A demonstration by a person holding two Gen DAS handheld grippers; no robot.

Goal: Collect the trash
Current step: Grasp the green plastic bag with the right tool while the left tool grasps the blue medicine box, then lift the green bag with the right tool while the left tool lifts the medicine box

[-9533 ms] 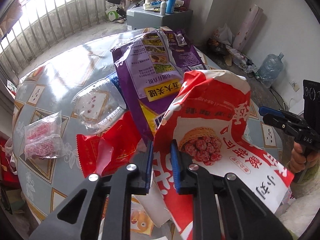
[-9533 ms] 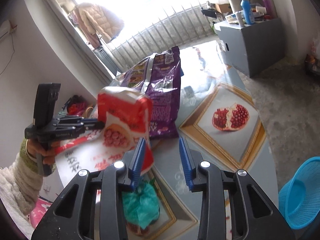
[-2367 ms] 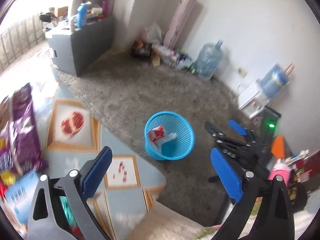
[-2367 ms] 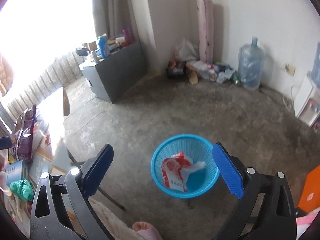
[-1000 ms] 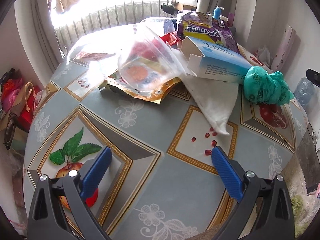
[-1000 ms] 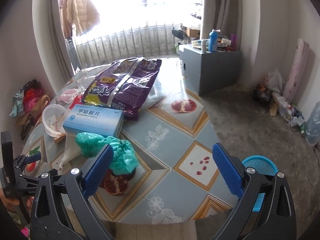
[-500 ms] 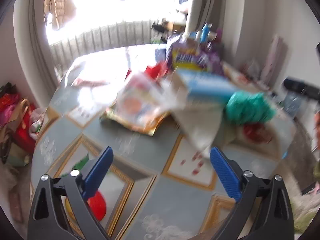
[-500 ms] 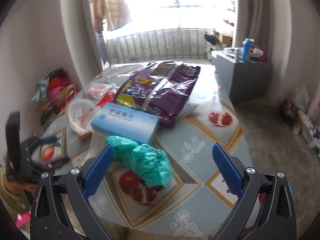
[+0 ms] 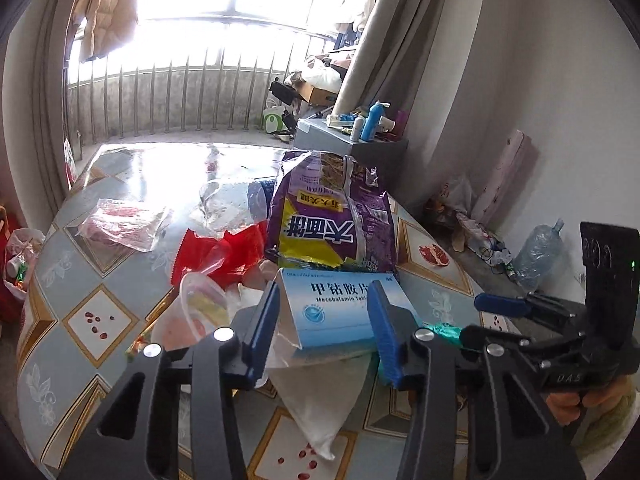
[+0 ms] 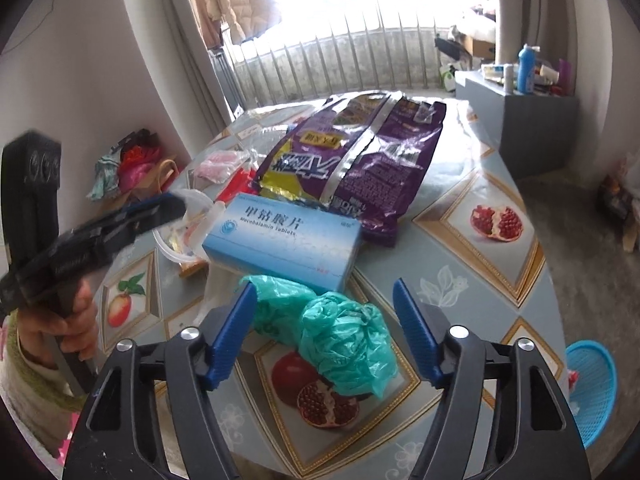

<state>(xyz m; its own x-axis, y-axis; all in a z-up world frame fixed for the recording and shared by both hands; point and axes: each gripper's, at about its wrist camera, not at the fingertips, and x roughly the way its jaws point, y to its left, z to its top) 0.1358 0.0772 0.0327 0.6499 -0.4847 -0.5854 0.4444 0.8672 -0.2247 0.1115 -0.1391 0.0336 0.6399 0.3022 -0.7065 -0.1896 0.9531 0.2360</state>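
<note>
Trash lies on a round patterned table. My left gripper is open, its jaws on either side of the near end of a blue medicine box, which also shows in the right wrist view. My right gripper is open, its jaws on either side of a crumpled green plastic bag. A large purple bag lies behind the box. A blue trash basket stands on the floor to the right.
A red wrapper, a clear plastic cup, a clear bottle, a pink packet and a white bag also lie on the table. A grey cabinet stands behind it.
Both grippers have moved in close over the table. The left jaws now straddle the blue box and have narrowed; the right jaws now straddle the green bag.
</note>
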